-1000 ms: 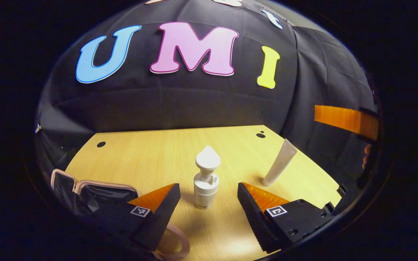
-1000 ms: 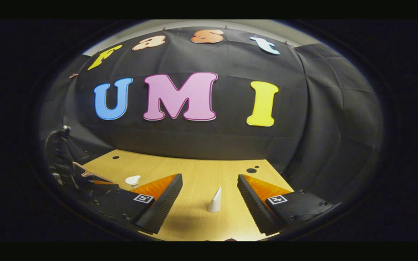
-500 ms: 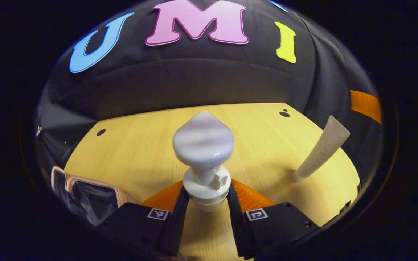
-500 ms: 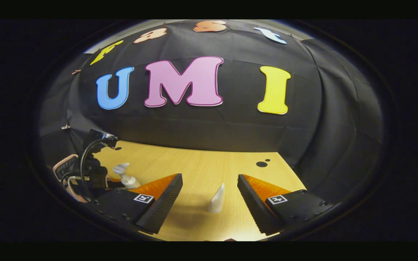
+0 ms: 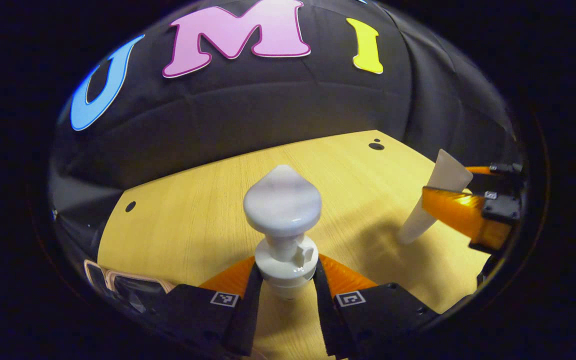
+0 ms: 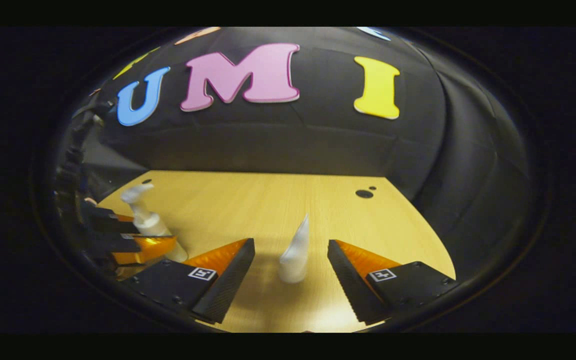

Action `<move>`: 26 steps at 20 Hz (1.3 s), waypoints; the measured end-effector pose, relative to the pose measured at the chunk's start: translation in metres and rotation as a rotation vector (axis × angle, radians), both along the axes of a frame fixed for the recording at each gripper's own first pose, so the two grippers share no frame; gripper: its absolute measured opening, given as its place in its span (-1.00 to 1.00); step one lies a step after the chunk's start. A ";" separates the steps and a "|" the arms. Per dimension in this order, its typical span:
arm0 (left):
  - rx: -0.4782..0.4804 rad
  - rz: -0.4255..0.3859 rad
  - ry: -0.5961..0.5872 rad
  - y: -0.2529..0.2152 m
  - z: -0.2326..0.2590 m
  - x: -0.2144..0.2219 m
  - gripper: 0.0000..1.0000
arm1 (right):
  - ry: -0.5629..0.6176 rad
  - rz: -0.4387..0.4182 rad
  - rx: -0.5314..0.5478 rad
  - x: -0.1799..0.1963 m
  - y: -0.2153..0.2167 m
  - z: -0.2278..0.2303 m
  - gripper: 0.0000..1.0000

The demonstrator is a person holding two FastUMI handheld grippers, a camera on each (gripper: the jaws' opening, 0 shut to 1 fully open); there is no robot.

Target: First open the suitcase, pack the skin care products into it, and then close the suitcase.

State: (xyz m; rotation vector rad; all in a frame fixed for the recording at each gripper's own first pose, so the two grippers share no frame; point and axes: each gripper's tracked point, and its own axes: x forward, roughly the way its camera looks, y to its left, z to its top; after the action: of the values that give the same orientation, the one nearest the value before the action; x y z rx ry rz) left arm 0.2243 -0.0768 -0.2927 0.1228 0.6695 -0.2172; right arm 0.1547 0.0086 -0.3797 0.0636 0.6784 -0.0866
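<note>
A white pump bottle (image 5: 284, 235) stands upright on the wooden table (image 5: 193, 220), and my left gripper (image 5: 284, 300) is shut on its body below the collar. In the right gripper view that bottle (image 6: 145, 220) sits at the left with the left gripper (image 6: 133, 240) clamped around it. A white tube (image 6: 295, 250) stands on its cap between the fingers of my open right gripper (image 6: 290, 272), apart from both. The left gripper view has the tube (image 5: 435, 197) at the right with the right gripper (image 5: 473, 202) around it. A corner of the open suitcase (image 5: 123, 282) lies at lower left.
The black cloth wall (image 6: 278, 140) closes off the back and right sides of the table. Small dark holes (image 6: 364, 193) mark the tabletop near its far corners.
My left gripper closed in on the pump bottle and shut on it. My right gripper moved forward until the tube stood between its open fingers.
</note>
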 end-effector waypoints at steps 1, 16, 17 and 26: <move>-0.034 0.019 0.018 0.003 0.003 -0.007 0.10 | 0.016 -0.018 -0.007 0.003 -0.002 -0.006 0.70; -0.053 0.026 0.176 0.178 0.098 -0.127 0.05 | -0.065 -0.001 0.109 -0.007 0.021 0.057 -0.50; -0.036 0.024 0.219 0.194 0.099 -0.137 0.05 | -0.086 0.011 0.127 -0.014 0.026 0.077 -0.50; 0.172 0.033 0.908 0.286 -0.020 -0.215 0.12 | -0.207 0.144 0.230 -0.044 0.089 0.183 -0.58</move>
State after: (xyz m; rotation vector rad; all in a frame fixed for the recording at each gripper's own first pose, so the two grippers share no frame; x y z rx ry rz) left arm 0.0090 0.2089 -0.3129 0.1780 1.5945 -0.1773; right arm 0.1108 0.0976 -0.1969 0.2416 0.4820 0.1353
